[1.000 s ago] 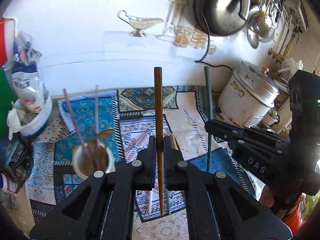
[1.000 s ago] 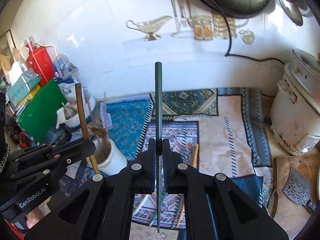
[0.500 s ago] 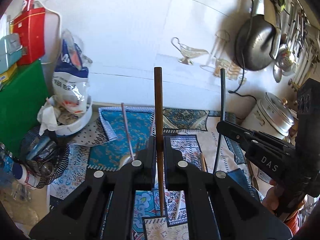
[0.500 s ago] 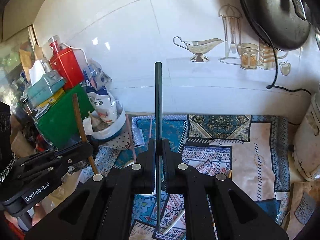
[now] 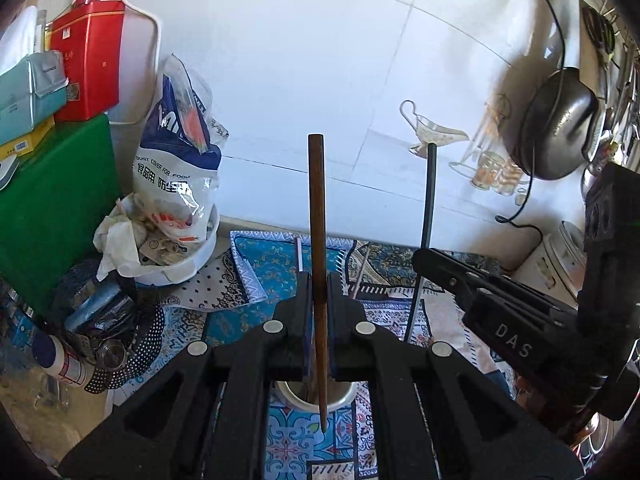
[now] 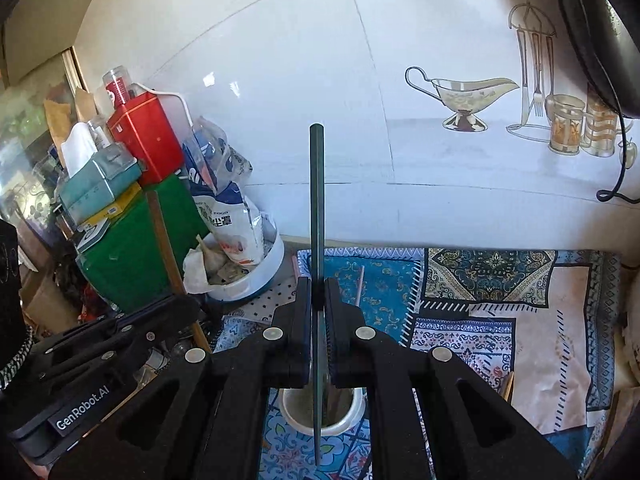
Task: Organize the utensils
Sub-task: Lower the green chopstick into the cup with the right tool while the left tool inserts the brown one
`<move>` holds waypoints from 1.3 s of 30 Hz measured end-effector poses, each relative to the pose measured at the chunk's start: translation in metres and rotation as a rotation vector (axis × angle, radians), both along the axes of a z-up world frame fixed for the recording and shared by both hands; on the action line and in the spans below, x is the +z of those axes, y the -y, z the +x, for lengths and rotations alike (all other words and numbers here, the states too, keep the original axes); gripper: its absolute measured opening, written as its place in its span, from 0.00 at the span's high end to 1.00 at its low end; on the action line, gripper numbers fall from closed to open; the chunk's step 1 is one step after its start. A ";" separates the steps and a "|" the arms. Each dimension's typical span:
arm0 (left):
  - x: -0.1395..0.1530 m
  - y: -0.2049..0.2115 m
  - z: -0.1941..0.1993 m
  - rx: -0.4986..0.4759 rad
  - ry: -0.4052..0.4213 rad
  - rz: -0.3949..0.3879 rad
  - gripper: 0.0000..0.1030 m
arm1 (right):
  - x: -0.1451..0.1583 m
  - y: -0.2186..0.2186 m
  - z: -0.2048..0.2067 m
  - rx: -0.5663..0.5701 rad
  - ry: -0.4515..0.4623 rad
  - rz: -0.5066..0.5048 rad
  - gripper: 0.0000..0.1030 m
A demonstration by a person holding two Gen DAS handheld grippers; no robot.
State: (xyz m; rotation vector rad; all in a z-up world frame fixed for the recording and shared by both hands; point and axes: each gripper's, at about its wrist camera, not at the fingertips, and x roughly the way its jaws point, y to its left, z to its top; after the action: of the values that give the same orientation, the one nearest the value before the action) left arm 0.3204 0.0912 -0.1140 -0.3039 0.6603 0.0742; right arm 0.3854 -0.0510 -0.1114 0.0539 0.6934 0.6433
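My left gripper point(image 5: 318, 286) is shut on a brown wooden chopstick point(image 5: 317, 216), held upright with its tip over a white utensil cup point(image 5: 316, 398) seen low between the fingers. My right gripper point(image 6: 318, 292) is shut on a dark green chopstick point(image 6: 317, 200), upright above the same cup point(image 6: 324, 412). Two pink sticks point(image 5: 298, 254) stand in the cup. The right gripper point(image 5: 520, 320) with its green chopstick point(image 5: 428, 216) shows at the right of the left wrist view. The left gripper point(image 6: 100, 344) shows at the lower left of the right wrist view.
A patterned cloth point(image 6: 500, 320) covers the counter. A white bowl with bags and garlic point(image 5: 172, 256), a green board point(image 5: 44, 208) and a red tin point(image 5: 88, 60) crowd the left. A rice cooker point(image 5: 568, 252) and hanging pan point(image 5: 556, 132) are at the right. A loose chopstick point(image 6: 508, 386) lies on the cloth.
Both grippers have moved left and over the cup, which now sits directly below the fingers. Both still hold their chopsticks upright.
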 end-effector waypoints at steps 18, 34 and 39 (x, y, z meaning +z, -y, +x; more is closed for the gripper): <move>-0.033 -0.028 0.053 0.046 -0.068 -0.025 0.95 | -0.040 -0.021 0.040 -0.049 -0.021 -0.034 0.94; -0.073 -0.005 0.057 -0.029 -0.186 -0.013 0.95 | -0.068 -0.016 0.019 0.027 -0.070 -0.193 0.94; -0.074 0.005 0.051 -0.053 -0.215 0.010 0.95 | -0.067 -0.013 0.012 0.049 -0.083 -0.236 0.94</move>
State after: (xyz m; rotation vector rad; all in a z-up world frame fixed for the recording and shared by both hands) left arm 0.3714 0.0862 -0.1879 -0.2703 0.8810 0.0596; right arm 0.3972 -0.0379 -0.1786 -0.1559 0.8487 0.6054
